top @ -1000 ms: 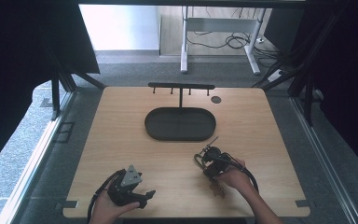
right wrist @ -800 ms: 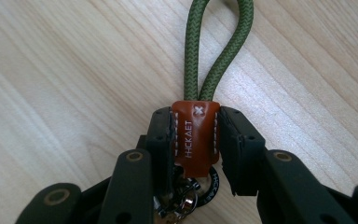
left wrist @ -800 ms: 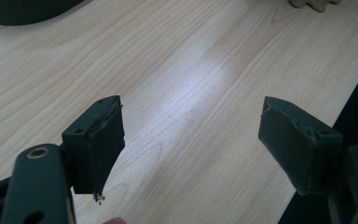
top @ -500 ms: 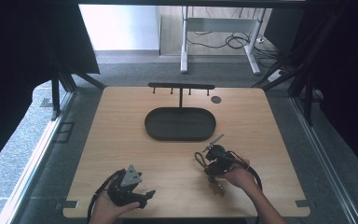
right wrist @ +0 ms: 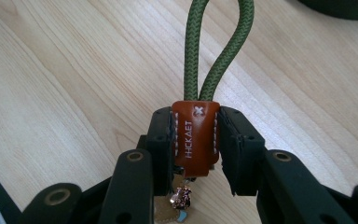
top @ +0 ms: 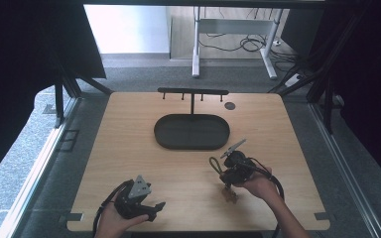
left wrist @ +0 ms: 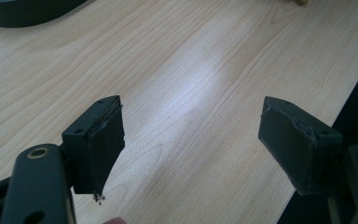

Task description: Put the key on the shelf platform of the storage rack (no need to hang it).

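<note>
Two hand-held grippers low over the wooden surface (top: 129, 148)

Right gripper (right wrist: 196, 140) clamps a brown leather tab (right wrist: 195, 137) with green cord loop (right wrist: 216, 42); left gripper (left wrist: 191, 140) gapes wide, holding nothing, near the front edge.

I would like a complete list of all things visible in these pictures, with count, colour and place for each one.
Light wooden table: one, pale wood, centre.
Black oval tray: one, black, on the table's far middle.
Black T-shaped hook rack: one, black, standing behind the tray.
Small dark round disc: one, dark, right of the rack.
Green cord loop keychain with brown leather tab: one, green and brown, clamped between the right jaws.
White desk frame: one, white, on the floor beyond.
Left gripper: one, black, jaws apart, near edge.
Right gripper: one, black, right of centre.
</note>
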Demonstrator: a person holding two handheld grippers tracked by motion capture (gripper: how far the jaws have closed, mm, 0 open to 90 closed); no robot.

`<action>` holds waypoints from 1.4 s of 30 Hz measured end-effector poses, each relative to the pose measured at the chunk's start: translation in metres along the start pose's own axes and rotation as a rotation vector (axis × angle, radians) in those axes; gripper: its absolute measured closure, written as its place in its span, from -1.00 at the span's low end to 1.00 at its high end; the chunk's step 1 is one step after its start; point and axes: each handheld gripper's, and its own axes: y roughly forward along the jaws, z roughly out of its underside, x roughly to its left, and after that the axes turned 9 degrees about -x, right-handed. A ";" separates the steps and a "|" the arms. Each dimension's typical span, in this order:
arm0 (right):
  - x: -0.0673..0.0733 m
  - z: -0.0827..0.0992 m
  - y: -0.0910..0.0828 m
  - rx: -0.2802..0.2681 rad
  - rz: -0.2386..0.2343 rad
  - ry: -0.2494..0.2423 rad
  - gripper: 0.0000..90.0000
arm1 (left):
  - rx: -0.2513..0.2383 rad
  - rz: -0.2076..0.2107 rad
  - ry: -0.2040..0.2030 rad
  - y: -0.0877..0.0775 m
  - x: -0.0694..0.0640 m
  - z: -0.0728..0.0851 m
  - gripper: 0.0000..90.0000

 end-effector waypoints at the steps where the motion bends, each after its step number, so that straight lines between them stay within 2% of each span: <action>1: 0.000 -0.001 -0.001 -0.003 0.001 -0.002 0.49 | 0.000 0.001 0.000 0.000 0.000 0.000 -0.49; 25: -0.010 -0.019 -0.041 -0.061 0.040 -0.017 0.49 | 0.002 0.002 0.003 0.000 0.000 -0.001 -0.49; 36: -0.013 -0.029 -0.050 -0.073 0.050 -0.027 0.49 | 0.002 0.003 0.001 0.000 0.000 -0.001 -0.49; 39: -0.015 -0.034 -0.051 -0.078 0.050 -0.028 0.49 | -0.008 0.019 -0.002 -0.001 -0.001 -0.002 -0.49; 42: -0.016 -0.037 -0.052 -0.076 0.050 -0.024 0.49 | -0.007 0.016 0.002 -0.002 -0.001 -0.002 -0.49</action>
